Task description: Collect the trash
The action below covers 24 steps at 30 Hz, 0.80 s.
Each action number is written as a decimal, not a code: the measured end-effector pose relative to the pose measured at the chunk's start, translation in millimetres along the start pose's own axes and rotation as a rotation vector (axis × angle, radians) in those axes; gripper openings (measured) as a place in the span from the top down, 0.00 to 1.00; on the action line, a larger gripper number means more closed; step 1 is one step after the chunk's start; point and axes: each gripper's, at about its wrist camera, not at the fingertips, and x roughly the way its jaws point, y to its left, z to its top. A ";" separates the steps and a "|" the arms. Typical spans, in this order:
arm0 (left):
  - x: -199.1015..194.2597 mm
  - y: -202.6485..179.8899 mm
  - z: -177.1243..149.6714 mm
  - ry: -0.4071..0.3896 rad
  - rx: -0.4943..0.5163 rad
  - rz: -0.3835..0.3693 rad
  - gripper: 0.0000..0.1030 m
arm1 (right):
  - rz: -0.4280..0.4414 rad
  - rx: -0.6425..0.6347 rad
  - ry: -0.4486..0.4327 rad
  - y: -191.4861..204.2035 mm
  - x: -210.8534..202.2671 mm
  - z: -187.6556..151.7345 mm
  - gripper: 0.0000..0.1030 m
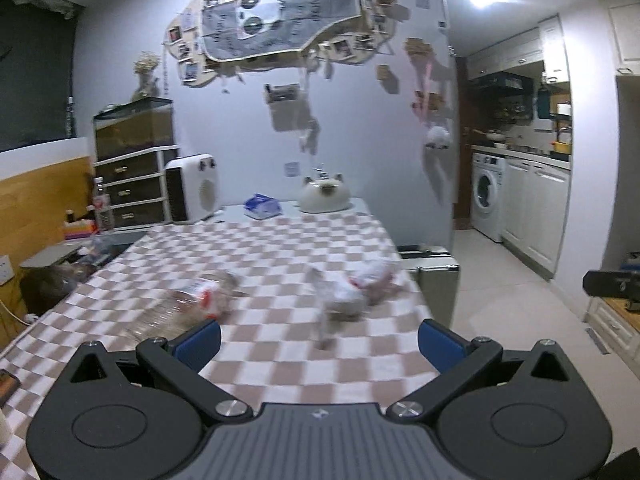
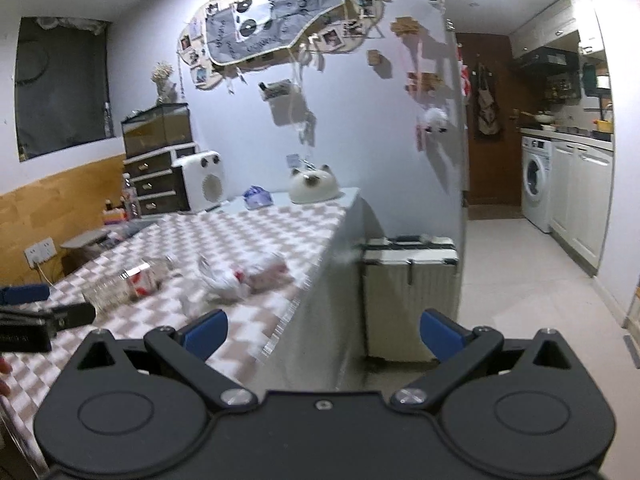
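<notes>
A crushed clear plastic bottle [image 1: 188, 304] with a red and white label lies on the checkered tablecloth [image 1: 272, 256]. A crumpled white plastic bag [image 1: 352, 288] lies to its right near the table's right edge. My left gripper [image 1: 320, 340] is open and empty, above the cloth just short of both. In the right wrist view the bottle [image 2: 124, 284] and the bag [image 2: 244, 276] lie ahead to the left. My right gripper [image 2: 322, 332] is open and empty, past the table's right edge. The left gripper [image 2: 28, 316] shows at the far left.
A white heater [image 1: 192, 188], a blue packet [image 1: 262, 206] and a cat-shaped white container [image 1: 324, 196] stand at the table's far end. A white suitcase [image 2: 408, 296] stands on the floor beside the table. Drawers [image 1: 132, 184] stand left, a washing machine [image 2: 538, 184] far right.
</notes>
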 end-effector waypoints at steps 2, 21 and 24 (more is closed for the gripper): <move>5.9 17.8 2.1 0.004 -0.007 0.026 0.00 | 0.014 0.004 -0.006 11.9 10.2 6.8 0.00; 76.9 145.0 -11.6 0.095 -0.064 0.146 0.00 | 0.120 0.072 0.105 128.6 156.4 19.4 0.20; 91.7 164.6 -17.2 0.104 -0.081 0.162 0.00 | 0.138 0.072 0.152 142.9 182.1 4.8 0.31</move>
